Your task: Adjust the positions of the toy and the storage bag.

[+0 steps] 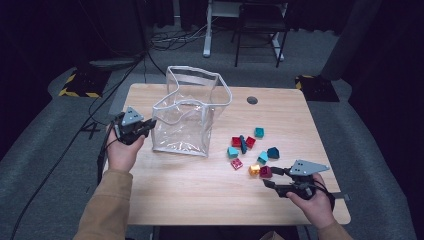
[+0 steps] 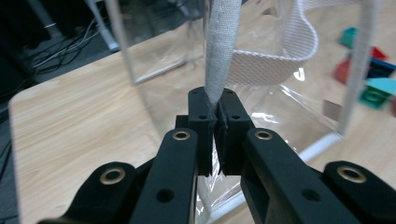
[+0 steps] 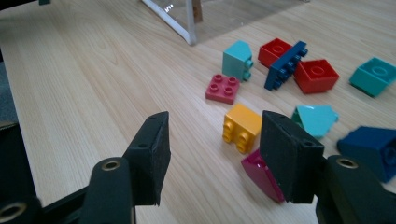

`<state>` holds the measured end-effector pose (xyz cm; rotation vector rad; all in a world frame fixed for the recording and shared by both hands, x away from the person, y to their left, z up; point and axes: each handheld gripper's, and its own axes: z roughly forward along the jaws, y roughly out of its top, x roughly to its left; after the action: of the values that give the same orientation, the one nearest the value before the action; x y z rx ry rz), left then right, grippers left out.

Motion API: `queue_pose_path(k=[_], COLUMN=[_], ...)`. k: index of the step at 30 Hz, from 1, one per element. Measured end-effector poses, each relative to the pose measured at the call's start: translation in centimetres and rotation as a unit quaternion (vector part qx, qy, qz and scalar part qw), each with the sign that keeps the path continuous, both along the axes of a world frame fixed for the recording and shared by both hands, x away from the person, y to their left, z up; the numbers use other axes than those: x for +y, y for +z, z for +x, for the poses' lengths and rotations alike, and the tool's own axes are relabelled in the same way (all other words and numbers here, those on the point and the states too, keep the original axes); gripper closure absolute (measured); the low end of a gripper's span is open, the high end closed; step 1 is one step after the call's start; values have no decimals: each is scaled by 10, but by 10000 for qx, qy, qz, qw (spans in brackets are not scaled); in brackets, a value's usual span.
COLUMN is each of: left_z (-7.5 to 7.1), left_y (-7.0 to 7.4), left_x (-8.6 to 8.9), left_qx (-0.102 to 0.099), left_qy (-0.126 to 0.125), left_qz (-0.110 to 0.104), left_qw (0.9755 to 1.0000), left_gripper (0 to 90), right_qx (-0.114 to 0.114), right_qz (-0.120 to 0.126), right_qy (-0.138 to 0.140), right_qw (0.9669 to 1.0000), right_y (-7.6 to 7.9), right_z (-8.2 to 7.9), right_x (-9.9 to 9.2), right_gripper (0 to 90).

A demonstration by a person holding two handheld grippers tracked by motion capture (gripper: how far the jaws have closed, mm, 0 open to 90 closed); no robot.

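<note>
A: High view first. What do the left tongs [image 1: 148, 125] do?

B: They sit at the left side of the clear bag [image 1: 187, 120] on the worktop [image 1: 200, 190]. A hand [image 1: 122, 150] holds them from below.

A: Are they holding something?

B: Yes. In the left gripper view the left tongs [image 2: 215, 116] are pinched tight on the white trim [image 2: 222, 51] of the bag [image 2: 280, 107]. The trim goes up from between the two black pads.

A: Where is the bag?

B: It stands on the far left part of the worktop, with its top open. The blocks lie just to its right.

A: And the right tongs [image 1: 267, 177]?

B: They are near the front right, and their tips are at the dark pink block [image 1: 265, 172]. In the right gripper view the right tongs [image 3: 215, 156] stand about half open. The dark pink block [image 3: 261, 175] lies by the right pad and touches it. I cannot tell if it is pressed. The left pad is apart from it, with bare wood between.

A: What is close by?

B: A yellow block [image 3: 242, 127] is just behind the pink one. A small pink block [image 3: 223, 88], teal blocks, red blocks and a blue block [image 3: 285, 65] lie farther back.
</note>
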<state>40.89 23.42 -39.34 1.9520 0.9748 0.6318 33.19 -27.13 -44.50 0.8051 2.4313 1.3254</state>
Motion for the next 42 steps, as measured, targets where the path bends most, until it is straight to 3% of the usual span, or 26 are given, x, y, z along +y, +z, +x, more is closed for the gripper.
queue_pose_path(k=[6, 15, 20, 25, 29, 32, 36, 42], left_z=[-32, -75, -92, -104, -110, -118, -129, -149], left_y=[-3, -5, -4, -4, -4, -4, -5, -7], left_x=[-17, -38, -44, -48, -51, -53, -51, -52], left_qx=[-82, -26, -50, -32, -45, -97, -101, -135], left_qy=[-186, -514, -568, -611, -622, -579, -640, -725], left_qz=[-120, -175, -194, -202, -146, 10, -67, 14], left_qw=[9997, 9985, 9982, 9979, 9979, 9983, 9979, 9973], left_gripper=[864, 863, 863, 863, 861, 860, 860, 859], right_qx=[-38, -276, -378, -460, -413, -220, -141, -84], right_qz=[95, 90, 40, -113, -276, -165, -108, -83], right_qy=[160, 441, 554, 616, 731, 758, 840, 1014], right_qw=[9998, 9986, 9977, 9970, 9961, 9967, 9963, 9948], right_y=[5, 19, 24, 22, 15, 13, 14, 14], right_z=[12, 36, 52, 62, 70, 69, 57, 25], right_x=[24, 70, 92, 116, 129, 128, 121, 109], right_gripper=[439, 457, 528, 543, 738, 844, 861, 863])
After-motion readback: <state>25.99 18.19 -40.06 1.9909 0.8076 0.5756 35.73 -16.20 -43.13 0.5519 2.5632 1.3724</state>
